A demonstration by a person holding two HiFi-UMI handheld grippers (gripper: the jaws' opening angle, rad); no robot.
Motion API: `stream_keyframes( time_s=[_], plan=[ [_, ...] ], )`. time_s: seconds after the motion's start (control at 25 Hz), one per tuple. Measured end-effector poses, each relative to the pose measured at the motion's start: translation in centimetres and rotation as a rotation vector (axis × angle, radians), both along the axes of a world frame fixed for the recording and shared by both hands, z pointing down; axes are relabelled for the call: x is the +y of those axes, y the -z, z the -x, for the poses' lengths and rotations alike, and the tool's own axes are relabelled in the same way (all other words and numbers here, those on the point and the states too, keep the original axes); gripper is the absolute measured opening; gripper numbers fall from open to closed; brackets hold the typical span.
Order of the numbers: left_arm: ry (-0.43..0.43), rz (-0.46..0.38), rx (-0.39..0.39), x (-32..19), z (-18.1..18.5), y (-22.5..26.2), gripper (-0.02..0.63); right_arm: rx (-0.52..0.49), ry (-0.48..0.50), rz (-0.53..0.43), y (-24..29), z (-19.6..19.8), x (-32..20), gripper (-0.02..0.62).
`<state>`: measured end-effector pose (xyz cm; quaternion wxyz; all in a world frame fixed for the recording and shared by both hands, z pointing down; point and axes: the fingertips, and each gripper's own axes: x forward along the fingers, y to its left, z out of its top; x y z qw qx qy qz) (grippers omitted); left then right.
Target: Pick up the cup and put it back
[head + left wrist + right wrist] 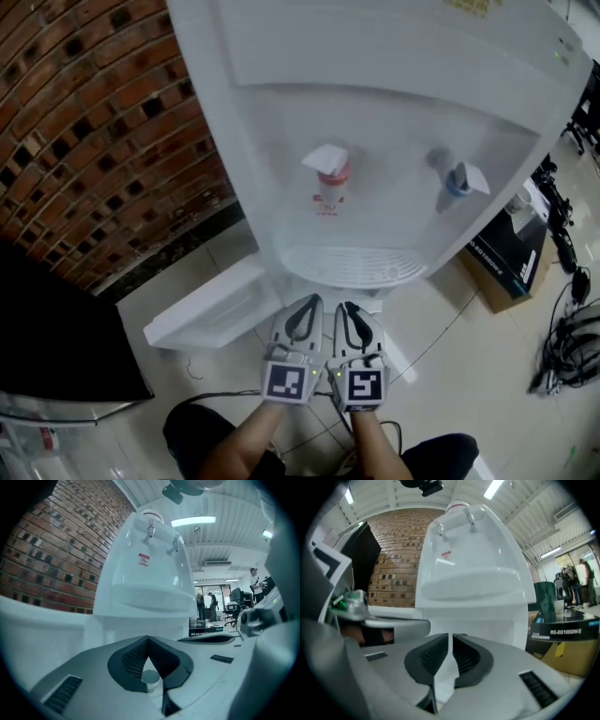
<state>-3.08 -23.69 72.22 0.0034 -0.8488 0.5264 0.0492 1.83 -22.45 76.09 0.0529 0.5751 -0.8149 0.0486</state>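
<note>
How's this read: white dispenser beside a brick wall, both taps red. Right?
No. Only the left tap is red; the right tap is blue, as the head view shows. The dispenser is white and beside the brick wall.

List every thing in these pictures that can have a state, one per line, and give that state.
left tongs, shut, holding nothing
right tongs, shut, holding nothing
cup, upright, not gripped, seen past the left tongs
drip tray, bare, no cup on it
red tap, not running
blue tap, not running
cabinet door, open
</note>
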Motion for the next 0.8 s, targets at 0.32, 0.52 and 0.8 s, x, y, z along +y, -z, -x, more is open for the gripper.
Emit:
stream_keyframes(
  time_s=[0.32, 0.52, 0.8],
  plan=[
    [-0.040, -0.095, 0.055, 2.1, -0.9, 5.4, -0.009, 0.010, 0.030, -0.069, 7.2, -0.3, 1.7, 0.005],
    [-0.048, -0.117, 0.020, 2.6, -1.0, 9.4, -0.009, 0.009, 0.036, -0.045, 10.1, -0.4, 1.9, 0.005],
    [-0.041, -0.081, -0.070, 5.1, -0.8, 18.8, -0.009, 0.022, 0.082, -0.007, 19.9, 0.2, 3.2, 0.005]
  ],
)
